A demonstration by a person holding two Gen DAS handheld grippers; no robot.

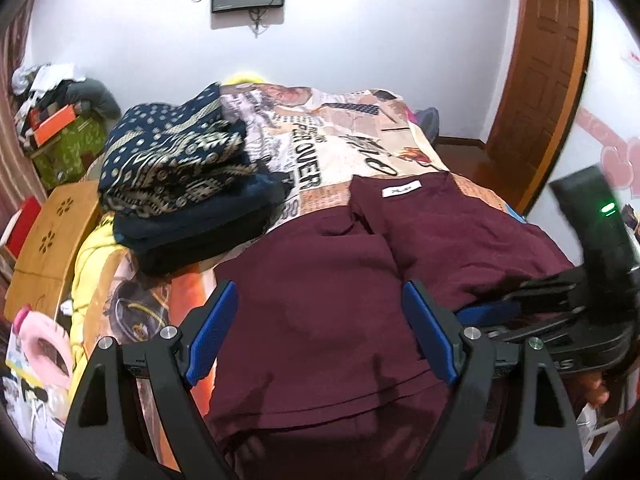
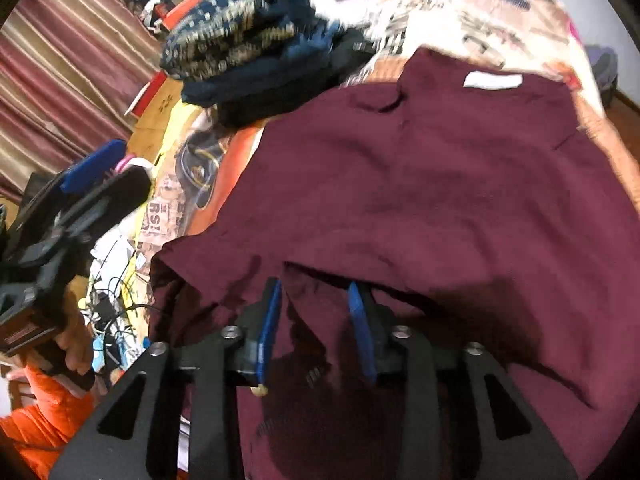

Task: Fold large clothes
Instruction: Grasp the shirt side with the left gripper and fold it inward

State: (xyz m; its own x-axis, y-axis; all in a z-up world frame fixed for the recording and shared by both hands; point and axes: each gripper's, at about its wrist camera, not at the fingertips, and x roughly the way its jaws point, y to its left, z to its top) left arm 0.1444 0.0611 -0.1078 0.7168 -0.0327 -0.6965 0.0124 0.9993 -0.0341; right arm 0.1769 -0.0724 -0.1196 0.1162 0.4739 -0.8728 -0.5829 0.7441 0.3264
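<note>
**Maroon shirt half folded on the bed, both grippers at its near edge**

A maroon shirt (image 1: 320, 280) lay spread on a bed (image 1: 360, 152) covered with a printed sheet. Its collar and white neck label (image 1: 401, 191) pointed toward the far end of the bed, so its long axis ran straight away from both tools, with the hem at the near edge. A stack of folded clothes (image 1: 180, 184) sat by the bed's left edge, just beside the shirt.

The left hand-held gripper (image 1: 320, 332) hovered over the shirt's near part with its blue pads spread wide and nothing between them. The right hand-held gripper (image 2: 316, 332) sat lower on the near right part, partly spread; a loose fold of maroon cloth lay between its pads, which did not appear to press it. The right one looked the closer to the cloth, so it seemed better placed for the next fold along the shirt's length.
</note>
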